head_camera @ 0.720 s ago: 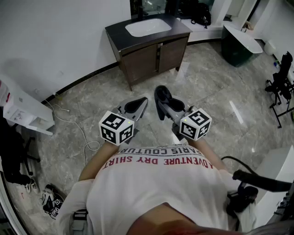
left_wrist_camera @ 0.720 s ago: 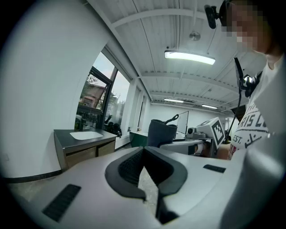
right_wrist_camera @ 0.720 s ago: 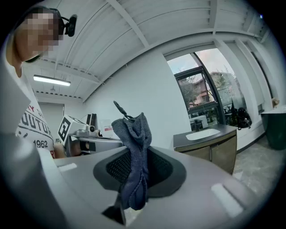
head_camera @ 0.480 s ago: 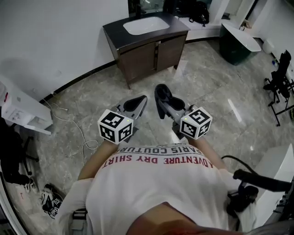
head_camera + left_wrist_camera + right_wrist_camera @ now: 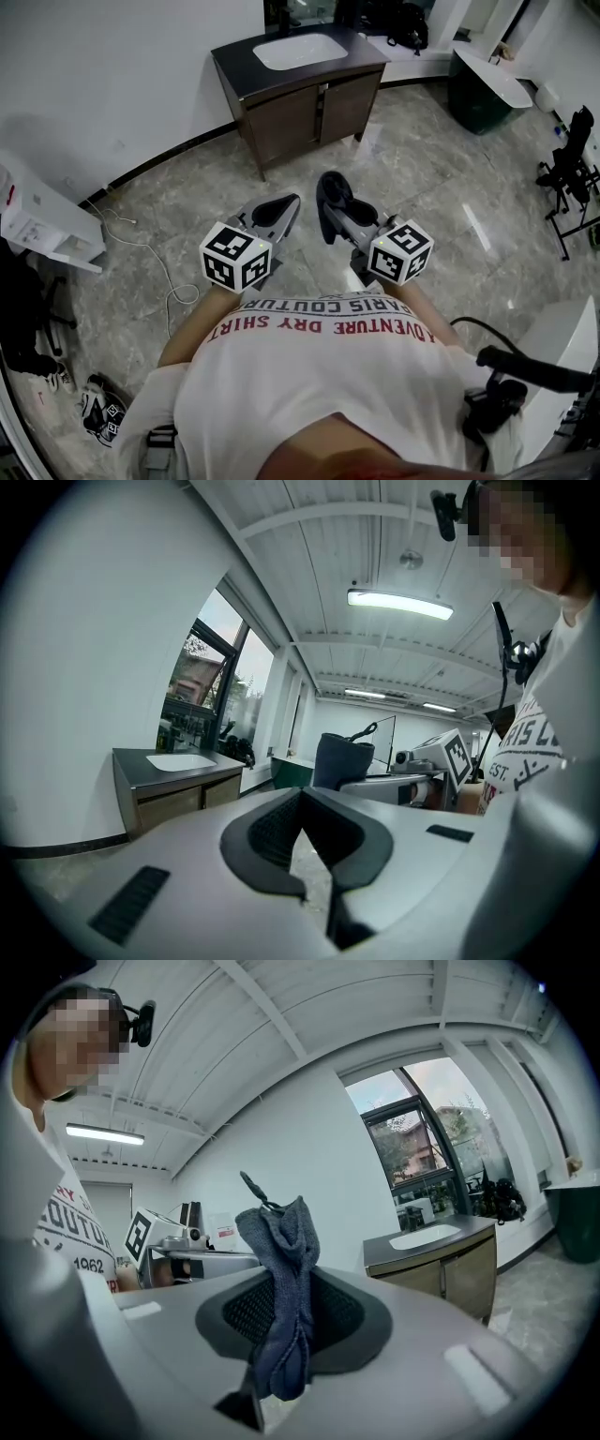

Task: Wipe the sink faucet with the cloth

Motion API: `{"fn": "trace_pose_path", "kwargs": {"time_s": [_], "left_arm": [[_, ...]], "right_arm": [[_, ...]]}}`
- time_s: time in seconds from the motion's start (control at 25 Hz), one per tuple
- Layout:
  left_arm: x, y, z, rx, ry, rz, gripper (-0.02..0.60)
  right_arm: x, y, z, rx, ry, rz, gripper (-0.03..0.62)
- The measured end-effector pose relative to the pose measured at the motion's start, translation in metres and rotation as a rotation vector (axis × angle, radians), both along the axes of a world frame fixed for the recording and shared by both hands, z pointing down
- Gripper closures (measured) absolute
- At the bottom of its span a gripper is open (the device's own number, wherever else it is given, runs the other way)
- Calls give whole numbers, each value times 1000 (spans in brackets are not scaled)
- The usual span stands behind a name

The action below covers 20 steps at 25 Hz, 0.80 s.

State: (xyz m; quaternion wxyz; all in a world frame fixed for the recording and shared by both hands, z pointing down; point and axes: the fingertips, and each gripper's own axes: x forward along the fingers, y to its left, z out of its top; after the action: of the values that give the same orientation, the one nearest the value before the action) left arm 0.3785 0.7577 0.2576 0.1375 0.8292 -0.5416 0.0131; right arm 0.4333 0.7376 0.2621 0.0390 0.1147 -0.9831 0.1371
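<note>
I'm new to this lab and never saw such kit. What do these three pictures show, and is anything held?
No robot here: a person holds a two-jaw gripper in each hand. The head view comes from a camera on their head, looking down at the left gripper and right gripper; the cubes with square markers are parts of them. The other two pictures come from cameras riding on each gripper, looking along its jaws. The right gripper is shut on a grey-blue cloth. The left gripper's jaws are together with nothing between. Across the floor stands a dark cabinet with a white sink.
</note>
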Motion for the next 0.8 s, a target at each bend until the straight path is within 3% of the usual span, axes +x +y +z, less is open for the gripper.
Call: {"fn": "trace_pose_path", "kwargs": {"time_s": [0.28, 0.52, 0.68, 0.8], "left_arm": [[3, -19, 11, -10, 17, 4, 580], [2, -72, 21, -37, 20, -2, 580], [-18, -128, 36, -63, 10, -18, 580], [-36, -197, 45, -83, 14, -36, 580]], "right_arm": [[7, -20, 5, -31, -18, 18, 517], [2, -70, 19, -55, -5, 3, 517], [-16, -128, 31, -62, -16, -6, 517], [-29, -204, 41, -101, -21, 10, 517]]}}
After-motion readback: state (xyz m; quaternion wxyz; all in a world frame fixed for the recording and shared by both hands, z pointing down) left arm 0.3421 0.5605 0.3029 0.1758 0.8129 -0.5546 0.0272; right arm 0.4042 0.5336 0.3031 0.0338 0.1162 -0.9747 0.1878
